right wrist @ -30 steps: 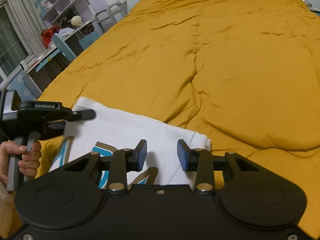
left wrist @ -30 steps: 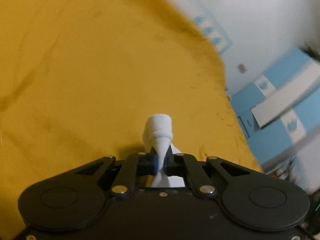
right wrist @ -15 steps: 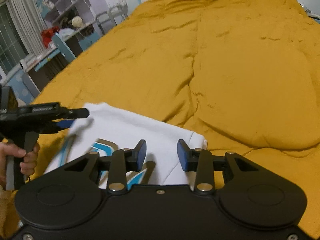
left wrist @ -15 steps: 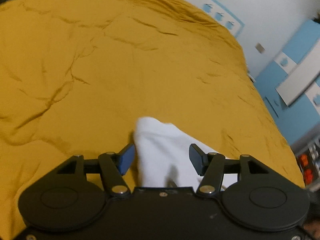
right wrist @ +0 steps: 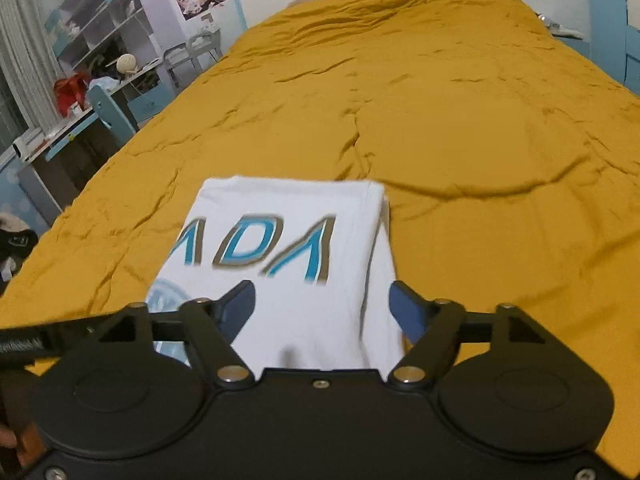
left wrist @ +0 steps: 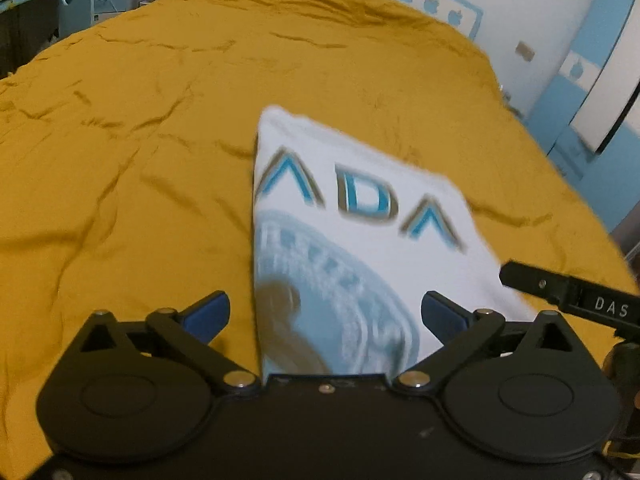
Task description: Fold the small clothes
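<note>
A white T-shirt [left wrist: 360,232] with blue letters and a pale blue round print lies folded into a narrow rectangle on the yellow bedspread [left wrist: 120,160]. It also shows in the right wrist view [right wrist: 288,248]. My left gripper [left wrist: 326,314] is open and empty, its jaws wide apart over the shirt's near end. My right gripper [right wrist: 322,308] is open and empty too, above the shirt's near edge. The right gripper's side shows in the left wrist view [left wrist: 568,292]. The left gripper's side shows in the right wrist view [right wrist: 60,336].
The yellow bedspread [right wrist: 480,140] stretches far ahead and to both sides. A desk with shelves and clutter [right wrist: 92,80] stands along the left bed edge. Blue and white cabinets [left wrist: 592,100] stand beyond the right edge.
My left gripper has let go of the white cloth and opened wide. The shirt now lies flat, folded. Both grippers have drawn back and the right one has opened wider.
</note>
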A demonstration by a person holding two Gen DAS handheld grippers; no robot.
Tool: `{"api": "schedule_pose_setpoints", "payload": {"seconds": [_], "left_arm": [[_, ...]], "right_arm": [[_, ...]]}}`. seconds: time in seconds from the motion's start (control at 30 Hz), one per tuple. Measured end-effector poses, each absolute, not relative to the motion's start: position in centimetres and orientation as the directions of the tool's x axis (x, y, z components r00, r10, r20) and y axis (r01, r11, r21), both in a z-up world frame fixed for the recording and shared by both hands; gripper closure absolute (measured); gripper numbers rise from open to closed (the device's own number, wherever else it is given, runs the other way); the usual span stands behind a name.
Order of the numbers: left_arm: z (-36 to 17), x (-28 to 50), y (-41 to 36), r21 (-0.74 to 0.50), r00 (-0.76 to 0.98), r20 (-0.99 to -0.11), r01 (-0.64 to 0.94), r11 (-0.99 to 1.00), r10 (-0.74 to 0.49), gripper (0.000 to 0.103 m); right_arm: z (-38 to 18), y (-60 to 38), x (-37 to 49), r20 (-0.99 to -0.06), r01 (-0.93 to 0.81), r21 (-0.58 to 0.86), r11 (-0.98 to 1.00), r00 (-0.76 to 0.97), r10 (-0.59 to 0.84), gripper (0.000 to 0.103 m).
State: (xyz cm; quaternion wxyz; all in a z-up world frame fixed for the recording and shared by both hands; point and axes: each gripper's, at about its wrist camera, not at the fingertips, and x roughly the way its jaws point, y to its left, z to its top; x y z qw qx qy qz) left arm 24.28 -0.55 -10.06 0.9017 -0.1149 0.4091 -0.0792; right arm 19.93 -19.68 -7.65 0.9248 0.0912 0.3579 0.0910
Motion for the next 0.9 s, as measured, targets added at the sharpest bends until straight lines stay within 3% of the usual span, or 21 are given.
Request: {"api": "schedule_pose_setpoints", "payload": {"seconds": [0.07,0.1,0.13,0.2,0.3,0.47,0.57,0.6,0.67,0.77,0.9], "left_arm": [[-11.3,23.6,-1.4,-0.249,0.630,-0.742,0.058,0.967,-0.229,0.001],[-12.2,23.2,-1.6,-0.240,0.618,-0.754,0.058,0.969,-0.224,0.006],[-13.0,23.2,-1.6,-0.238,0.602,-0.767,0.055,0.970,-0.223,0.017],[-14.2,22.9,-1.2,-0.292,0.595,-0.761,0.043,0.956,-0.259,0.025],[-14.8,22.7,-0.6,-0.328,0.593,-0.752,0.042,0.944,-0.288,0.030],[-15.0,22.2,-0.4,-0.333,0.594,-0.750,0.041,0.942,-0.291,0.031],[-13.2,22.0,-0.3,-0.328,0.605,-0.746,0.030,0.944,-0.279,0.035],[-12.3,21.7,-0.1,-0.337,0.622,-0.733,0.022,0.941,-0.277,0.035],[-10.7,20.9,0.3,-0.367,0.655,-0.700,0.013,0.930,-0.285,0.023],[-9.1,20.1,0.1,-0.392,0.709,-0.635,0.046,0.919,-0.306,0.013],[-9.2,20.8,-0.8,-0.386,0.710,-0.628,0.071,0.920,-0.318,0.009]], "right_arm": [[-8.5,-18.8,18.9,-0.655,-0.115,0.180,0.977,0.727,0.206,0.027],[-8.9,-18.4,18.5,-0.663,-0.121,0.157,0.980,0.723,0.195,0.027],[-9.4,-18.2,18.3,-0.668,-0.125,0.138,0.983,0.721,0.185,0.028],[-10.5,-18.1,18.2,-0.691,-0.122,0.084,0.989,0.708,0.145,0.053],[-11.5,-18.8,18.1,-0.692,-0.109,0.080,0.991,0.709,0.134,0.066],[-12.0,-19.5,18.2,-0.692,-0.088,0.118,0.989,0.707,0.145,0.068],[-10.8,-19.3,17.6,-0.688,-0.080,0.114,0.990,0.713,0.136,0.062],[-10.1,-19.4,17.3,-0.672,-0.078,0.124,0.989,0.727,0.141,0.062],[-8.3,-19.4,16.0,-0.623,-0.108,0.155,0.982,0.761,0.182,0.062],[-6.6,-19.0,14.5,-0.564,-0.180,0.210,0.961,0.781,0.270,0.061],[-7.4,-18.2,14.2,-0.583,-0.198,0.220,0.955,0.758,0.292,0.060]]}}
